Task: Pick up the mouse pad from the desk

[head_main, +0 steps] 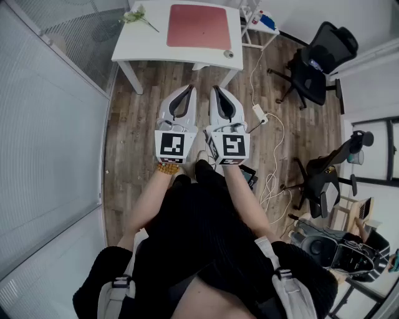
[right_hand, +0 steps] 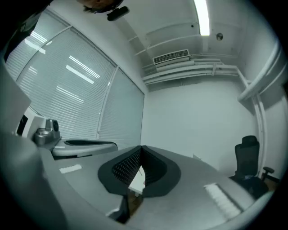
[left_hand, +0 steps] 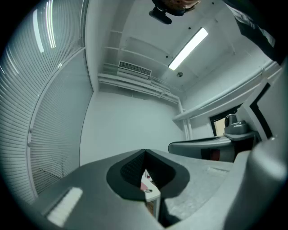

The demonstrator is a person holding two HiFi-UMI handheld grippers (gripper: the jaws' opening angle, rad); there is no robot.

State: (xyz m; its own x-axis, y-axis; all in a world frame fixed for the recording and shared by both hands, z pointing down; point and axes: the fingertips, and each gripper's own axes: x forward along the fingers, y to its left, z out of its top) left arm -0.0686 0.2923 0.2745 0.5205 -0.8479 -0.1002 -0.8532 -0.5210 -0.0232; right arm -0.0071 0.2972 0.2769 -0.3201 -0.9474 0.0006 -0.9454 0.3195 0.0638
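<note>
The person is standing on the wood floor point(head_main: 134, 118) facing a white desk point(head_main: 143, 38), holding both claws out level and side by side. The left gripper point(head_main: 187, 91) is showing its two jaws meeting at the tips with nothing caught between them, and the right gripper point(head_main: 216, 92) is pressed together the same way, also empty.

The red mouse pad point(head_main: 199, 26) is lying flat on the right part of the desk, well ahead of both claws and untouched. Its front edge is running parallel to the desk's front edge with a strip of bare white top between them. Its right edge is sitting close to the desk's right side, and a small round object point(head_main: 229, 54) is resting just beside the pad's near right corner. A flower sprig point(head_main: 137, 15) is lying at the far left corner, well apart from the pad.

Bare floor is stretching open between the claws and the desk. A glass wall with blinds point(head_main: 43, 124) is closing off the left, while the right is crowded – a power strip point(head_main: 259, 113) with loose cable, then an office chair point(head_main: 318, 62).
</note>
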